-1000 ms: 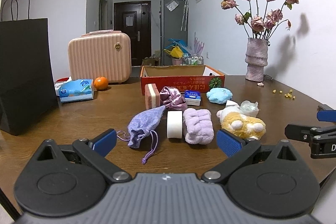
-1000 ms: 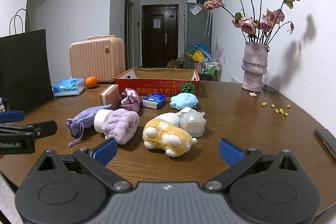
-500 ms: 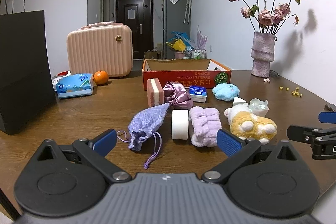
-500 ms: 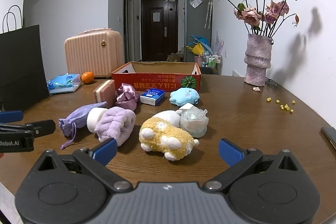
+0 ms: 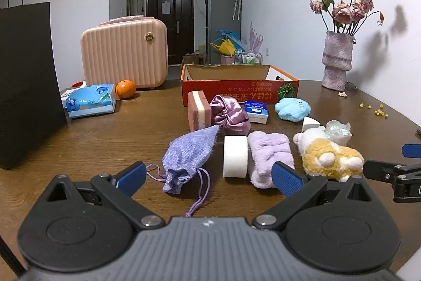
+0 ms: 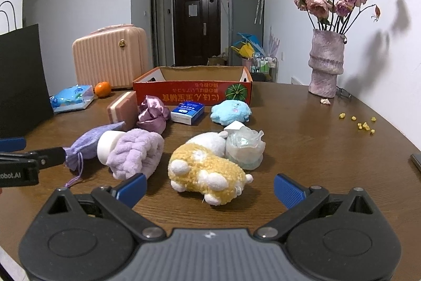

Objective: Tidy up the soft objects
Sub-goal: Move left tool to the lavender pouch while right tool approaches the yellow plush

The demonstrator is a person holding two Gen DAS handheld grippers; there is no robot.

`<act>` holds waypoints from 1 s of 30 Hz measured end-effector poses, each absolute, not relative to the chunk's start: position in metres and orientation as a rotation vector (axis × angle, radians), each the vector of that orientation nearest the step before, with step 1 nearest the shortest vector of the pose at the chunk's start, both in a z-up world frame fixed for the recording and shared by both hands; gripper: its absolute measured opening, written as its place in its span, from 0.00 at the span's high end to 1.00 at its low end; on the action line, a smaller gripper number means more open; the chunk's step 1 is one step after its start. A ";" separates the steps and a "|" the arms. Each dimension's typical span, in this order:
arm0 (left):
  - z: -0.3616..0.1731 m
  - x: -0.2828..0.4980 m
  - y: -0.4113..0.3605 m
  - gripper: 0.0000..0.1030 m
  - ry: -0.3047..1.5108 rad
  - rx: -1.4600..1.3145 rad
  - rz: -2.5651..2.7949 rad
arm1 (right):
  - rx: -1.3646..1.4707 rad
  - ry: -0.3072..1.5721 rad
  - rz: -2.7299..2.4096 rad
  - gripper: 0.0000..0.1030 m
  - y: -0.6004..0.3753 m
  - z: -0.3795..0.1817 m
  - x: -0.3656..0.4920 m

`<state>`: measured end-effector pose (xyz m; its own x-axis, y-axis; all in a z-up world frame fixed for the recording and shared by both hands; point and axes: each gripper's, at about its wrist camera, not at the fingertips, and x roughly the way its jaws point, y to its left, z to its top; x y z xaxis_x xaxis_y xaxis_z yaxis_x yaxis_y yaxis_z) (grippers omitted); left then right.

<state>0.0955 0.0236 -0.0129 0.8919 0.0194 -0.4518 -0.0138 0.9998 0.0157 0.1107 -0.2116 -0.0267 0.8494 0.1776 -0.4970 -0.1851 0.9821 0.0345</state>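
Left wrist view: lavender drawstring pouch (image 5: 190,159) lies on the counter (image 5: 105,133) just ahead of the left gripper (image 5: 208,175), between its spread jaws and nearer the left one, cord trailing back toward the gripper body.
White foam roll (image 5: 235,156): upright on its edge, just right of the pouch, touching the lilac plush roll (image 5: 269,157).
Lilac plush roll: its near end sits just beside the right jaw of the left gripper.
Left gripper state: jaws wide apart, holding nothing.
Right wrist view: yellow-and-white plush toy (image 6: 208,170) lies on its side just ahead of the right gripper (image 6: 209,187), between its jaws.
Right gripper state: jaws wide apart, nothing between the pads.
Clear plastic-wrapped item (image 6: 244,148): touching the far side of the plush toy.
Farther from the jaws: pink-and-white sponge (image 5: 199,109), purple satin bag (image 5: 231,117), blue tissue pack (image 5: 255,109) and light blue plush (image 5: 292,108) in a row, all in front of the red cardboard box (image 5: 236,92).
Red cardboard box: open-topped; its inside is not visible from either view.
Left of the jaws, well apart: black paper bag (image 5: 25,80), blue wipes pack (image 5: 90,100), orange (image 5: 125,88), pink case (image 5: 125,54).
Right of the jaws, far: vase of dried roses (image 6: 326,59).
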 end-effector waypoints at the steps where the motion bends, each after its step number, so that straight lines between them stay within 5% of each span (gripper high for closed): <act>1: -0.013 0.098 0.024 0.00 0.471 0.013 0.018 | -0.015 0.525 0.191 0.00 -0.211 -0.028 0.113; 30: -0.029 0.185 0.052 0.00 0.582 0.044 0.041 | 0.009 0.645 0.165 0.00 -0.186 -0.060 0.188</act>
<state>0.1854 0.0517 -0.0293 0.8346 0.0508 -0.5485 -0.0261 0.9983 0.0527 0.1880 -0.1864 -0.0605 0.7866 0.1558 -0.5975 -0.1501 0.9869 0.0597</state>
